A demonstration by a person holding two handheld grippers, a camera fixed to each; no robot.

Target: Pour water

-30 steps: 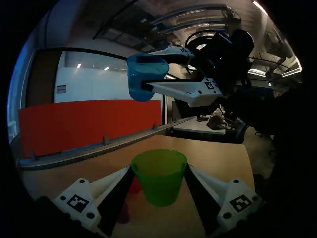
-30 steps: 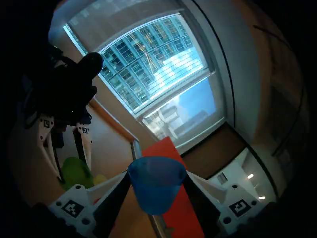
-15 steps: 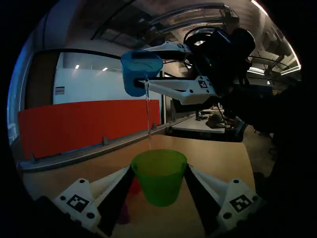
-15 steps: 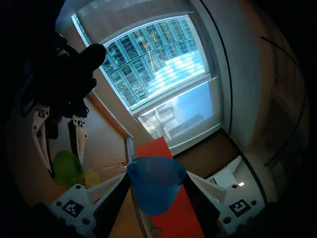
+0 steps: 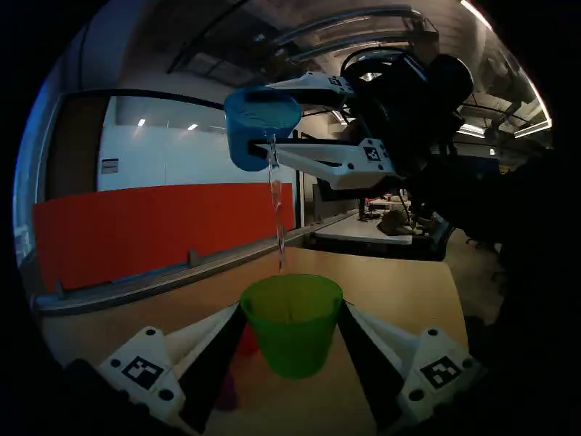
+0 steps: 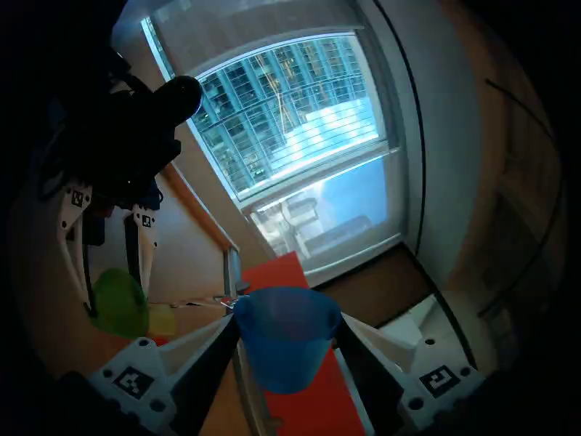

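The left gripper (image 5: 290, 311) is clamped on a green cup (image 5: 292, 345), which stands upright between its fingers with both pressing on its wall. Above and ahead of it, the right gripper (image 6: 287, 320) squeezes a blue cup (image 6: 287, 356) between both fingers, tipped toward the green one. A thin stream of water (image 5: 277, 211) falls from the blue cup's rim into the green cup's mouth, above the wooden table (image 5: 392, 280).
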